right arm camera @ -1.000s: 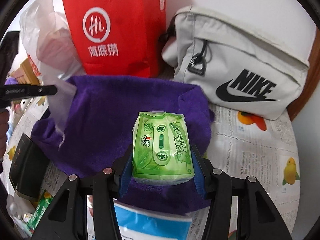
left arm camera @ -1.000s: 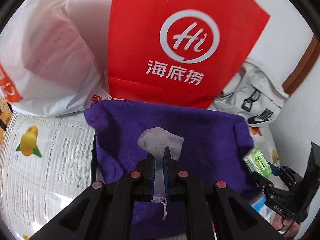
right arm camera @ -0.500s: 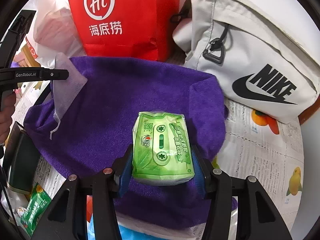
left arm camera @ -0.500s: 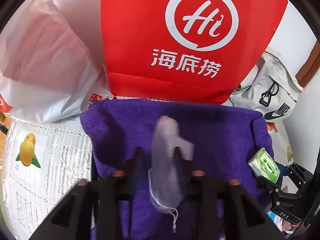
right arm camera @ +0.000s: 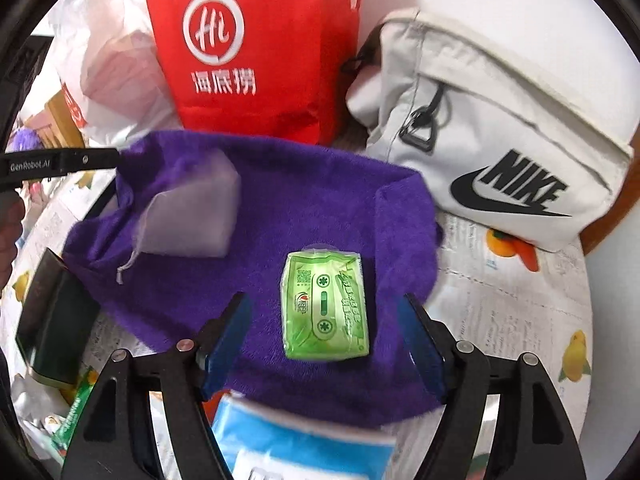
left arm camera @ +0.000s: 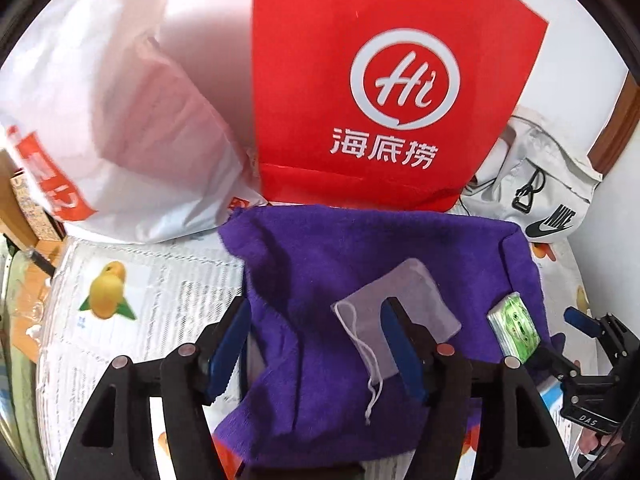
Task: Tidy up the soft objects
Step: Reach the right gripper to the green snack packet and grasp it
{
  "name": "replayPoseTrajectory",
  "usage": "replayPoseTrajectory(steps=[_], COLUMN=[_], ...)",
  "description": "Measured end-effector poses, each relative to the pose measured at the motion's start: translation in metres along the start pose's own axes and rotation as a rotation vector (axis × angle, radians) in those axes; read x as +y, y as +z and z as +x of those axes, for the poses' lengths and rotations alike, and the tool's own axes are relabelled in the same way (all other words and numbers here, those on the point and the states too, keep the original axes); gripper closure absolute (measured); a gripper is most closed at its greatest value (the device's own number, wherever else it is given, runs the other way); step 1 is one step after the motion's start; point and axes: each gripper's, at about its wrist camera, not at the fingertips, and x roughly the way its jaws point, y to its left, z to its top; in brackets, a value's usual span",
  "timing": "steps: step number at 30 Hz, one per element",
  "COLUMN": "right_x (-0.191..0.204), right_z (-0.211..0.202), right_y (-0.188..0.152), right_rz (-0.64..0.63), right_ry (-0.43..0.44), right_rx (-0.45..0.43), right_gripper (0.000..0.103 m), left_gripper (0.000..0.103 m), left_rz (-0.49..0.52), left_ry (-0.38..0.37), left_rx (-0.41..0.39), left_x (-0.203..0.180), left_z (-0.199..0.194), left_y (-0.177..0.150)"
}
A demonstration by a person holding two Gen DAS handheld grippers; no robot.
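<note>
While both tongs (left arm camera: 316,344) (right arm camera: 324,340) open empty, red bag (right arm camera: 256,52) backs purple cloth (right arm camera: 280,208)

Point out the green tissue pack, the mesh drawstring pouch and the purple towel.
green tissue pack (right arm camera: 325,304): right wrist view, middle of its printed top face.
mesh drawstring pouch (left arm camera: 416,288): left wrist view, upper fabric body.
purple towel (right arm camera: 304,200): right wrist view, bare middle.

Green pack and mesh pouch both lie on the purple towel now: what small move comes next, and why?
Probably lift both claws clear. The right claw is opening, its pads apart from the green pack; the left claw is opening, the mesh pouch lying flat on the purple towel. Both look placed, so backing off seems safest.
</note>
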Motion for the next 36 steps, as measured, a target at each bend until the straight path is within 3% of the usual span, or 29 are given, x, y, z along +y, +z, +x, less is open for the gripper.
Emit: replayPoseTrajectory(steps=[10,22,28,36], right_x=[0.007,0.058,0.094,0.155], right_z=[-0.072,-0.127,-0.124,-0.092], right_y=[-0.033,-0.111,-0.134,-0.132], right_rz=[0.117,0.103,0.121,0.072], right_ry=[0.028,0.101,0.156,0.119], right_rx=[-0.092,-0.093,-0.06,-0.009], right_gripper=[0.028,0.029,0.029,0.033], left_gripper=[0.038,0.038,0.038,0.038], left_rz=[-0.018,-0.059,-0.076,-0.109], left_ry=[-0.03,-0.053,-0.044,0.024], left_rx=[-0.076,-0.055,-0.048,-0.058], left_x=[0.012,0.032,0.046,0.083], left_z=[-0.067,-0.119,-0.13,-0.134], left_y=[-0.045,-0.126,-0.167,-0.212])
